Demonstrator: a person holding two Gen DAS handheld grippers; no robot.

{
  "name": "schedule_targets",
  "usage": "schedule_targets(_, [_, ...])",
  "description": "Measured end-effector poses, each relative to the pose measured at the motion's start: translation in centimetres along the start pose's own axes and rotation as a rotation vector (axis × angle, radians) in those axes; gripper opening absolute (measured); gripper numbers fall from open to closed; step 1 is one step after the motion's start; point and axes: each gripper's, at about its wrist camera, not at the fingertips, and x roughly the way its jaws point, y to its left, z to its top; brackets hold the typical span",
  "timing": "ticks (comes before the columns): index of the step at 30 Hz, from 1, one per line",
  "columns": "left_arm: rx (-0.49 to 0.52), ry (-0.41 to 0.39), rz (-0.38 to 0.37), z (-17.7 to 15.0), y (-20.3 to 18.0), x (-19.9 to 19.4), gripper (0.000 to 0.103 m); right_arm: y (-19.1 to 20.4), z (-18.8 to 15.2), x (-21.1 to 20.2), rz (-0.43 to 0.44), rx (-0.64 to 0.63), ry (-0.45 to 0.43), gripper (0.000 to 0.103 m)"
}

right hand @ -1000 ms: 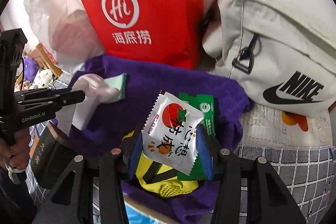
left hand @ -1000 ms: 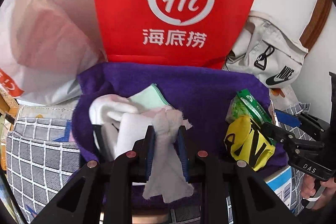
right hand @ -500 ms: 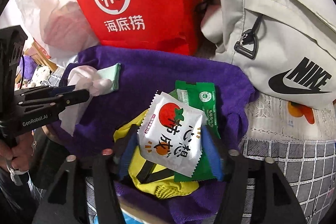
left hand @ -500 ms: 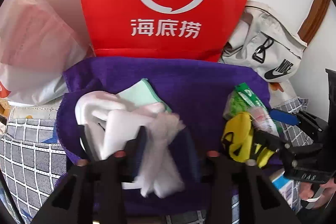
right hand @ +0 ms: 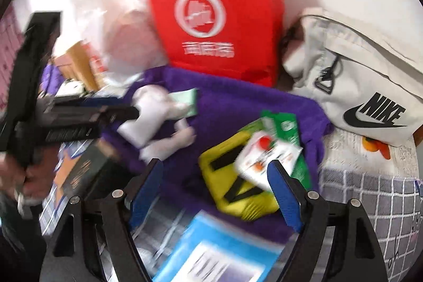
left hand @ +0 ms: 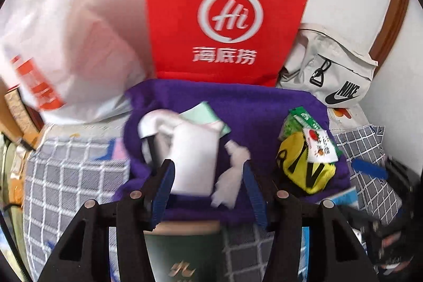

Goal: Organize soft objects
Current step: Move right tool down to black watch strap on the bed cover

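- Left gripper (left hand: 208, 184): jaws just opened, limp white tissue wad (left hand: 232, 171) loose between them on purple fleece cloth (left hand: 259, 107).
- Right gripper (right hand: 215, 192): jaws just opened, empty; white crinkly snack sachet (right hand: 264, 163) lies on the yellow pouch (right hand: 238, 181).
- Both v. light, floppy; pinch mid-body, sachet prob. slippery.

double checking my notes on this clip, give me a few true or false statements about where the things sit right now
1. The white snack packet lies on the yellow pouch. True.
2. The left gripper is clamped on the crumpled tissue. False: its jaws have just been opening and stand apart, the tissue lying loose between them.
3. The red bag stands behind the purple towel. True.
4. The right gripper holds the snack packet. False: its jaws have just opened and grip nothing.
5. The grey bag lies on the purple towel. False: it sits beside it.
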Motion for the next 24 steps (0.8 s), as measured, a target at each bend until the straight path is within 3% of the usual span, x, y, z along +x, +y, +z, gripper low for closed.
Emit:
schedule_targets(4, [-0.043, -0.003, -0.005, -2.2, 1.0, -1.5, 0.051, 3.6, -2.9, -0.8, 0.054, -0.069, 0.055, 0.059])
schedule_targets(10, [-0.054, -0.025, 0.014, -5.5, 1.9, -4.6, 0.051, 8.8, -6.8, -0.5, 0.093, -0.160, 0.125, 0.050])
schedule_targets(16, [-0.076, -0.051, 0.051, -8.1, 3.2, -6.7, 0.051, 12.1, -9.9, 0.5, 0.056, -0.246, 0.187, 0.049])
schedule_targets(24, [-0.148, -0.053, 0.033, -12.0, 6.2, -8.0, 0.051, 13.2, -11.4, 2.2, -0.011, -0.299, 0.244, 0.049])
